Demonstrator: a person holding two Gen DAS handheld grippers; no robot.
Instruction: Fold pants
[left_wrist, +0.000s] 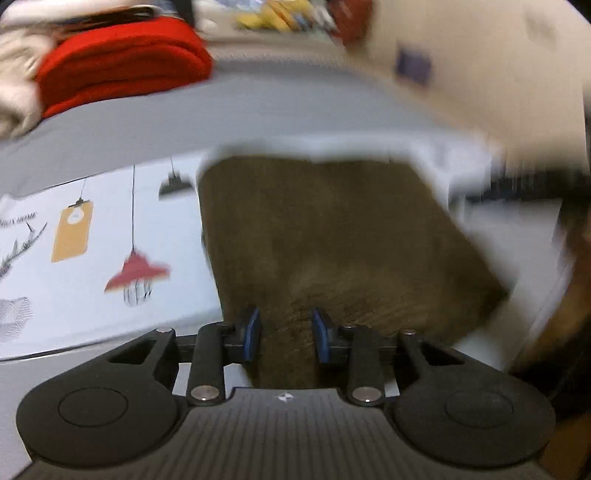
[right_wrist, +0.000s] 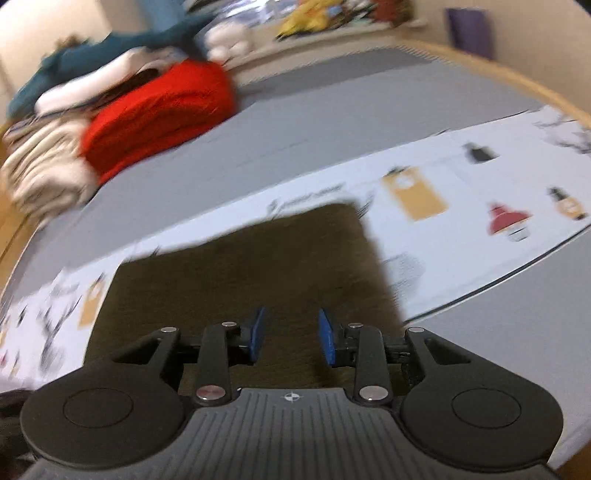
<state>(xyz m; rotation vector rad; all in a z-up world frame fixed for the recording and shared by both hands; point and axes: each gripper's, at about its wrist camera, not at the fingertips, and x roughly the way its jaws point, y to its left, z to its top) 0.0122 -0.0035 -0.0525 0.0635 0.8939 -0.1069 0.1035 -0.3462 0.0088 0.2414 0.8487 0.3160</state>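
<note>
Figure: both wrist views over a dark olive-brown folded pair of pants (left_wrist: 332, 240), lying as a compact rectangle on a white printed cloth with lamp and tag motifs (left_wrist: 92, 240), itself spread on a grey bed surface (right_wrist: 332, 122). A red folded knit garment (right_wrist: 159, 114) sits on a stack of other laundry at the far side, well apart from the pants.

Risk. Both views are smeared by motion, so the fabric edges are hard to place. In the left view a ridge of brown cloth rises between the blue pads; should that left gripper (left_wrist: 286, 334) lift or slide away while the ridge is caught, the top layer could drag and the fold would open or skew. Any sideways sweep of the right gripper (right_wrist: 291, 339) close to the cloth could likewise ruffle the near edge or shift the printed cloth beneath.

Grippers. The left gripper's jaws stand at a narrow gap, with the bunched pants fabric between them; whether the pads actually press on it cannot be told. The right gripper's jaws stand partly apart at a similar narrow gap, above the flat pants surface, with nothing gripped.
</note>
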